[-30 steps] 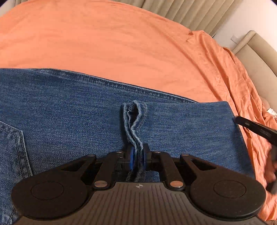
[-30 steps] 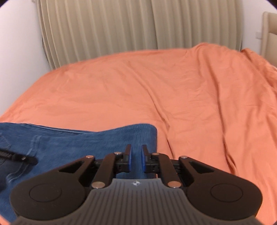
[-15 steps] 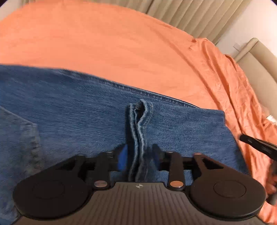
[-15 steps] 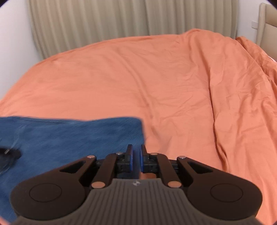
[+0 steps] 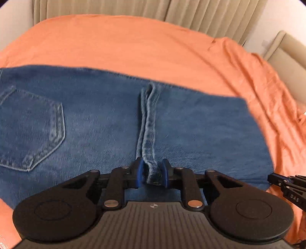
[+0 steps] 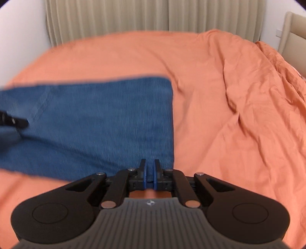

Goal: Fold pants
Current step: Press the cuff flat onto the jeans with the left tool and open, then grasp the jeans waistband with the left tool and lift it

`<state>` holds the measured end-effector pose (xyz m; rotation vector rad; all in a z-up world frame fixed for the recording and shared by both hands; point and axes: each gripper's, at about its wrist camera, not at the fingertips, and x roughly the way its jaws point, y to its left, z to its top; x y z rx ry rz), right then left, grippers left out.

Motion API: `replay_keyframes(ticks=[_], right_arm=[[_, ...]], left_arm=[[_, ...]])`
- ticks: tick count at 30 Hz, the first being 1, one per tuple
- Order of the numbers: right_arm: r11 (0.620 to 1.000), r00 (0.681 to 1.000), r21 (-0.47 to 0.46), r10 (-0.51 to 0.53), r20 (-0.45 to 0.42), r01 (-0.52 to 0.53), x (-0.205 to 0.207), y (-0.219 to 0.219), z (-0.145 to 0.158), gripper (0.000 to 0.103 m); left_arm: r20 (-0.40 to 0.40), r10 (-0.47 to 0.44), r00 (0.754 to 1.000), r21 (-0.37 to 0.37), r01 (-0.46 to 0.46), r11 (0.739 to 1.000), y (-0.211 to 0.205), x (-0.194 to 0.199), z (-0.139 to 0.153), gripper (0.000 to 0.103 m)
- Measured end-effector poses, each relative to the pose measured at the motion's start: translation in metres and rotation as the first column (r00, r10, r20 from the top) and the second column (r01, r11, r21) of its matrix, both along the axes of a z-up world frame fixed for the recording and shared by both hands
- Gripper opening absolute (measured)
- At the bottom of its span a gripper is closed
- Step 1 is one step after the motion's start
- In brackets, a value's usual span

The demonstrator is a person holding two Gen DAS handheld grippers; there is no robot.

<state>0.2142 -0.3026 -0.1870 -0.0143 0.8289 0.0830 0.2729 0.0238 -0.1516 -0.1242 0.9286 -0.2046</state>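
The pants [image 5: 107, 124] are laid folded on the orange bed [image 5: 133, 44], their hem [image 5: 148, 134] standing loosely between the just-narrowed left claw [image 5: 152, 175]; the right claw [image 6: 150, 175] is closed empty, tidying possibly remaining.

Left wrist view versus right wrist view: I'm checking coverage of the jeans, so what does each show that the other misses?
Only the left wrist view shows the back pocket and the pinched denim ridge running into the left gripper. Only the right wrist view shows the right gripper with jaws closed, at the jeans' near right corner. Both show the jeans, orange sheet and curtains.
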Motion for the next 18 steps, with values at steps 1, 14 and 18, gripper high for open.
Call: replay_keyframes(ticks=[1, 14, 18], right_arm=[[1.000, 1.000, -0.002, 0.006, -0.019, -0.006, 0.000, 0.002, -0.006, 0.000], [0.997, 0.998, -0.069, 0.045, 0.053, -0.042, -0.021, 0.006, 0.006, 0.000], [0.994, 0.988, -0.052, 0.105, 0.111, -0.100, -0.027, 0.016, 0.023, 0.003]], left_arm=[[0.000, 0.002, 1.000, 0.014, -0.002, 1.000, -0.001, 0.000, -0.003, 0.024], [0.080, 0.052, 0.995, 0.069, -0.058, 0.996, 0.005, -0.040, 0.040, 0.034], [0.129, 0.128, 0.983, 0.040, -0.134, 0.990, 0.032, -0.059, 0.064, 0.054]])
